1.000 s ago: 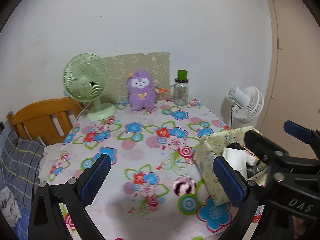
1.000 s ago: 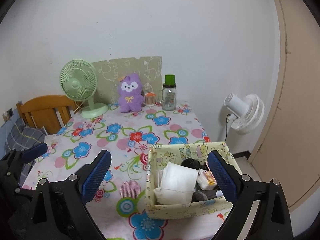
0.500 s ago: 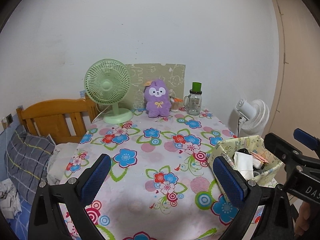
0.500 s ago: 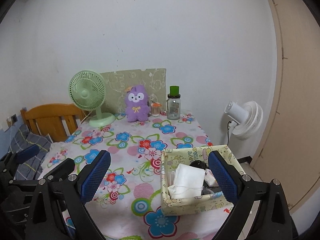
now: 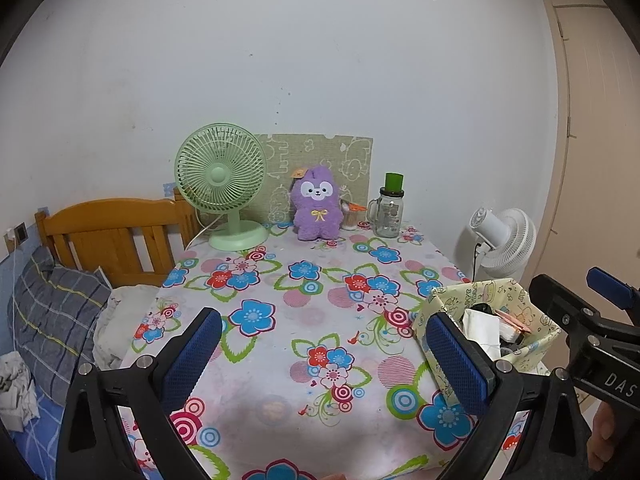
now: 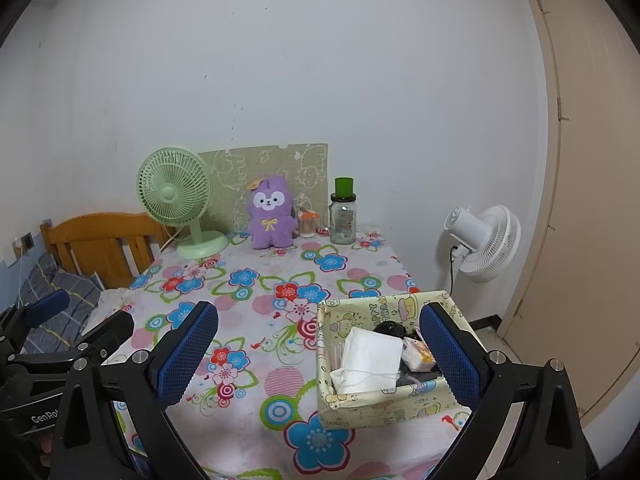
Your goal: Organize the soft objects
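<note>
**A:** What has shifted against the frames before?

**B:** Both cameras now sit farther back and higher than a second ago, so the whole table shows and the fabric storage box [image 6: 386,400] looks smaller and lies lower right in each view.

**A:** Where is the purple plush toy [image 5: 317,209]?

**B:** Upright at the far edge of the table, facing the cameras, with the green patterned board [image 5: 320,160] leaning on the wall right behind it. Neither gripper touches it; both are well apart from it, at the near end.

**A:** And the box?

**B:** It sits near the table's right front corner. Inside lie a white folded cloth [image 6: 370,360], a small printed packet [image 6: 418,354] and something dark behind them, too hidden to name.

**A:** The grippers?

**B:** The left gripper [image 5: 320,354] has its blue pads spread wide with nothing between them, over the flowered tablecloth [image 5: 280,300]. The right gripper [image 6: 316,354] is spread wide too and carries nothing; its right pad overlaps the box in the picture.

**A:** What else stands there?

**B:** A green desk fan [image 5: 224,184] left of the toy, a glass mug jar with a green lid [image 5: 390,210] to its right, and a small cup [image 5: 350,216] between them. A white floor fan [image 6: 486,238] stands beyond the table's right side, a wooden headboard [image 5: 108,236] and a plaid pillow [image 5: 56,320] to the left.
</note>
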The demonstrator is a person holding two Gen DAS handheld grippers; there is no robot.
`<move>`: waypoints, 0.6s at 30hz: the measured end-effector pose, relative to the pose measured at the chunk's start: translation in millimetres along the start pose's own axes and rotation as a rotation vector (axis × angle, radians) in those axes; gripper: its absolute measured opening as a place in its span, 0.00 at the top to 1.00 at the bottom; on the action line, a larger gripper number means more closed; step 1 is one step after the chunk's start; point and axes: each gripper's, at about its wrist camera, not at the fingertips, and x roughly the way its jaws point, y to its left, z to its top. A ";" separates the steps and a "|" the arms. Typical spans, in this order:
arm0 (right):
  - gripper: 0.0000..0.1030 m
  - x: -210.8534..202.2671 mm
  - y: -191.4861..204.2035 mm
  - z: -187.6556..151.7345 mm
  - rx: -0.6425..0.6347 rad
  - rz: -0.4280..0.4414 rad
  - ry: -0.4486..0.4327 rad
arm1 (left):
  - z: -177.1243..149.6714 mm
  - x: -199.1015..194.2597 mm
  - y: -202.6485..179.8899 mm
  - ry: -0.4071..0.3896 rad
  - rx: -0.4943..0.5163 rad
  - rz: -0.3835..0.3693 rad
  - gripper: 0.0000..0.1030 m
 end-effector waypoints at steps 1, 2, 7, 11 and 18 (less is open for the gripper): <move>0.01 0.2 0.0 -0.1 0.001 0.000 0.001 | 0.1 0.0 -0.1 -0.001 0.000 -0.001 0.00; 0.01 0.3 -0.1 -0.4 0.001 0.001 0.002 | 0.3 -0.4 -0.2 -0.001 0.000 -0.001 0.00; 0.01 -0.8 0.4 -1.5 0.000 0.007 0.005 | 0.2 -0.6 0.1 0.000 -0.001 -0.002 0.00; 0.01 -1.0 0.7 -0.9 -0.002 0.000 0.003 | 0.3 -1.3 0.3 0.000 -0.001 -0.004 0.00; 0.01 -0.7 0.5 0.1 0.000 0.003 0.004 | 0.6 -2.2 0.0 -0.002 -0.002 -0.002 0.00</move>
